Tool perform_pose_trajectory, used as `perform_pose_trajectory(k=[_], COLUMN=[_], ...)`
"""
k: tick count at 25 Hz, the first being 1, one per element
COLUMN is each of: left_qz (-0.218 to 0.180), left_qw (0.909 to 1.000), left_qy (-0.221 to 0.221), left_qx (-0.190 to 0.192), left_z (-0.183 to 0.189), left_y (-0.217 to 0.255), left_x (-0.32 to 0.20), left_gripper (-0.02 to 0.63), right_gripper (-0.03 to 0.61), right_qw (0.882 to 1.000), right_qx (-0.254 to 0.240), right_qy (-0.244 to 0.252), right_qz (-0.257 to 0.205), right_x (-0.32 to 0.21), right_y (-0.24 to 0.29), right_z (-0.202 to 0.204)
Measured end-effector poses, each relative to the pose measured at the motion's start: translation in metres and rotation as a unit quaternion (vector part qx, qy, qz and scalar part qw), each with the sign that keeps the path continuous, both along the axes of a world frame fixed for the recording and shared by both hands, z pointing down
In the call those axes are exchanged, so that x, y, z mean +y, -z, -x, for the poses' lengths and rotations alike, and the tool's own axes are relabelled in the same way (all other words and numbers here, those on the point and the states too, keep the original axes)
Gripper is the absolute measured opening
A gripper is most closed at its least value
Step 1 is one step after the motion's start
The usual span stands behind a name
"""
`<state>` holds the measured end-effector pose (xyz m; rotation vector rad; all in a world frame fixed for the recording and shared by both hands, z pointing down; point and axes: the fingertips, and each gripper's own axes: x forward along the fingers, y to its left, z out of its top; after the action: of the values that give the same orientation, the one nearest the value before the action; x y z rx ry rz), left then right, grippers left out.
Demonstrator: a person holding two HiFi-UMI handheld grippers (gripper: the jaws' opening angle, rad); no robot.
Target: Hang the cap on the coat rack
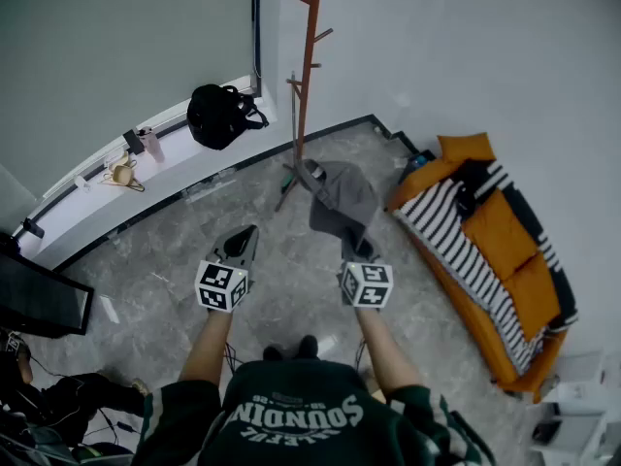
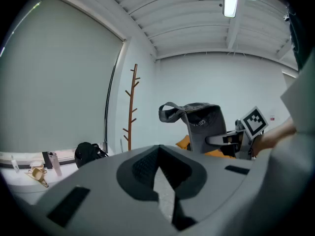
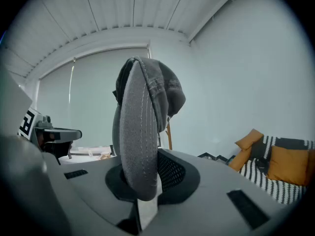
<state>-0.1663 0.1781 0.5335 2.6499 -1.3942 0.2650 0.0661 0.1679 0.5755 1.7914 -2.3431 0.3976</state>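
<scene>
We log the cap [image 1: 342, 200] as dark grey fabric with pale stitching rows on its brim. It is up in the air, its brim pinched edge-on in the tongs of the right gripper [image 3: 143, 183], with the crown slumped above. The coat rack [image 1: 307, 76] is a slim reddish-brown wooden pole with short upward-angled pegs. It stands upright in the room corner, beyond the cap and apart from it.

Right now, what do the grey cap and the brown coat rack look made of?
Grey stitched cap: soft woven fabric, likely washed cotton, matte; parallel stitch rows on the brim, folds in the crown. Brown branch-style coat rack: looks like wood, matte, thin trunk with angled pegs; painted metal can't be ruled out.
</scene>
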Motion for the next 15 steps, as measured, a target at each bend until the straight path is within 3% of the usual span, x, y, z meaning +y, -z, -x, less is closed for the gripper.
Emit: perform_pose_trajectory(k=[15], left_qz=[0.01], left_qw=[0.9999], left_qy=[-0.007], left_qx=[0.001], left_z=[-0.013], left_y=[-0.004], left_x=[-0.001], left_gripper=[0.0], right_gripper=[0.026], right_qw=[1.0], right_qx=[-0.01], right_qy=[0.02], right_qz=[0.001], right_x=[-0.005], right_y=[0.004], right_z=[0.005])
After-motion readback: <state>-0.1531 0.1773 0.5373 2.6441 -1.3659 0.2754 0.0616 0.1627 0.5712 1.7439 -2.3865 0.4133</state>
